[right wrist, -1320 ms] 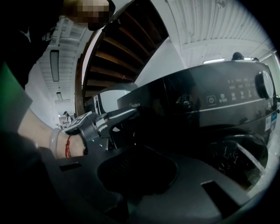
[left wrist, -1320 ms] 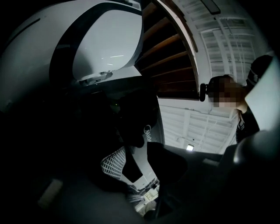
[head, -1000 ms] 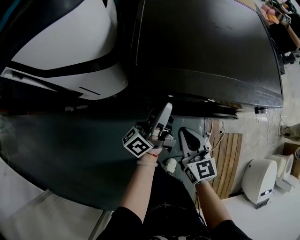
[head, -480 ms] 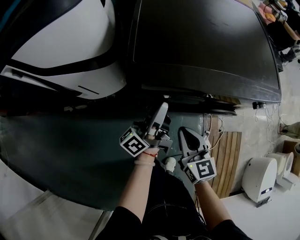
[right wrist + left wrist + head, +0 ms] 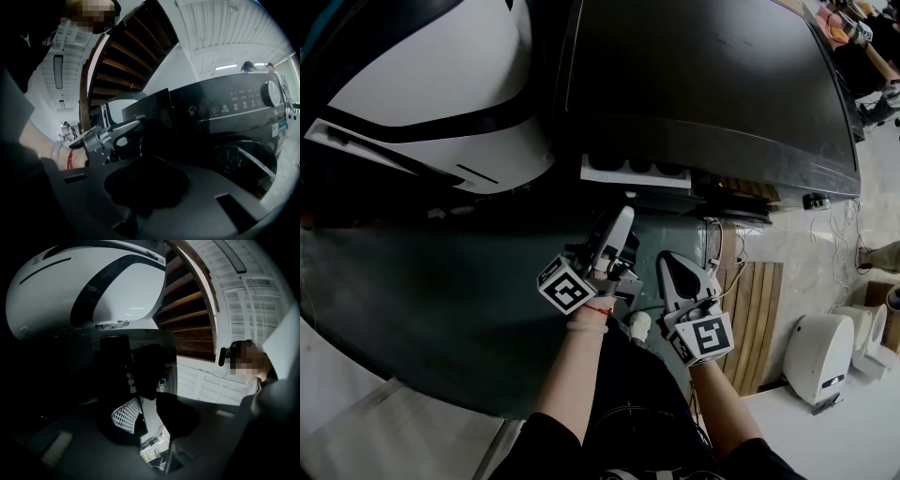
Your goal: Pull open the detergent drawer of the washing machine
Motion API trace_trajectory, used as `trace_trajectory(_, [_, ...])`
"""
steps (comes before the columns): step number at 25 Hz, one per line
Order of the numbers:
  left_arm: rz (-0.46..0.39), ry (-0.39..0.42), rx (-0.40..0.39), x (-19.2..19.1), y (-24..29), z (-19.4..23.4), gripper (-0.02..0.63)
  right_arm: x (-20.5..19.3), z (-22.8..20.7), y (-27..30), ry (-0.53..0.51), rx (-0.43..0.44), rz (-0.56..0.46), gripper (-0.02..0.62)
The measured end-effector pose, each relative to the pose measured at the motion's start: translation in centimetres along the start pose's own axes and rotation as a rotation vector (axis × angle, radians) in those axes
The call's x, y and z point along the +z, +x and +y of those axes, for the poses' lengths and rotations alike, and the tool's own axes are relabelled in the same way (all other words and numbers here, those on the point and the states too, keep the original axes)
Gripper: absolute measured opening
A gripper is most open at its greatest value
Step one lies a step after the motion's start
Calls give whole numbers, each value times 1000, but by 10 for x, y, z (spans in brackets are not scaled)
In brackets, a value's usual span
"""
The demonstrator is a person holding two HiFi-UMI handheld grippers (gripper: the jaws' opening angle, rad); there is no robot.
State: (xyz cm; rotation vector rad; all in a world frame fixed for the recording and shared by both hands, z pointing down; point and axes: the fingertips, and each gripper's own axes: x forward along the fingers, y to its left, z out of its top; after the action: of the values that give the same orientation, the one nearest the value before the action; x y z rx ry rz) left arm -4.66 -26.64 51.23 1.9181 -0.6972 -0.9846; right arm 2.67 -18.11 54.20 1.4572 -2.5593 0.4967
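**tub_lurker:** Where's the drawer relative to your grippers? I can't read those dark cams.

**remote_op:** Big to small: the black washing machine (image 5: 712,84) fills the top of my head view, with a white rounded machine (image 5: 422,84) on its left. The detergent drawer (image 5: 634,172) is at the left end of the washer's front edge, near the front-left corner. It's already sticking out a bit, with its white rim and dark compartments showing.

My left gripper (image 5: 626,217) is just in front of the drawer, pointing up at its black front panel. Its jaws have just been closing a little. In the left gripper view the panel's lower lip sits between the tips, so I read it as clamped on the drawer (that view is murky, so it's my best reading). My right gripper (image 5: 673,265) is pinched together on nothing, parked just right of the left one and further back from the washer.

**tub_lurker:** So what does the next pull hinge on?

**remote_op:** Direction, mostly. The drawer's long axis runs straight out of the washer's front, toward me. The left gripper roughly lines up with it, so I'd guess a straight draw back along that line does it. Left is clearly the nearer hand, and the right has no job here. Pulling off-axis could bind the slide or slip the lip out, I reckon.
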Motion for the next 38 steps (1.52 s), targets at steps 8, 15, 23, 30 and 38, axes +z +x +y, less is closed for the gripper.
trace_trajectory(8, [-3,8,6,-8,-12,-6,121,0,4,-12,2,10,-31,12])
trace_trajectory(15, [-3,13,8,-12,-21,-11,121,2,9,-18,1,17,-39,12])
trace_trajectory(23, [-8,14,7,-16,-32,-18,120,-3,13,-27,-18,17,-40,12])
trace_trajectory(30, [-14,11,9,-20,-41,-24,120,-1,16,-38,-11,9,-52,12])
trace_trajectory(38, [-5,20,6,-26,-51,-29,120,-7,20,-46,-23,19,-61,12])
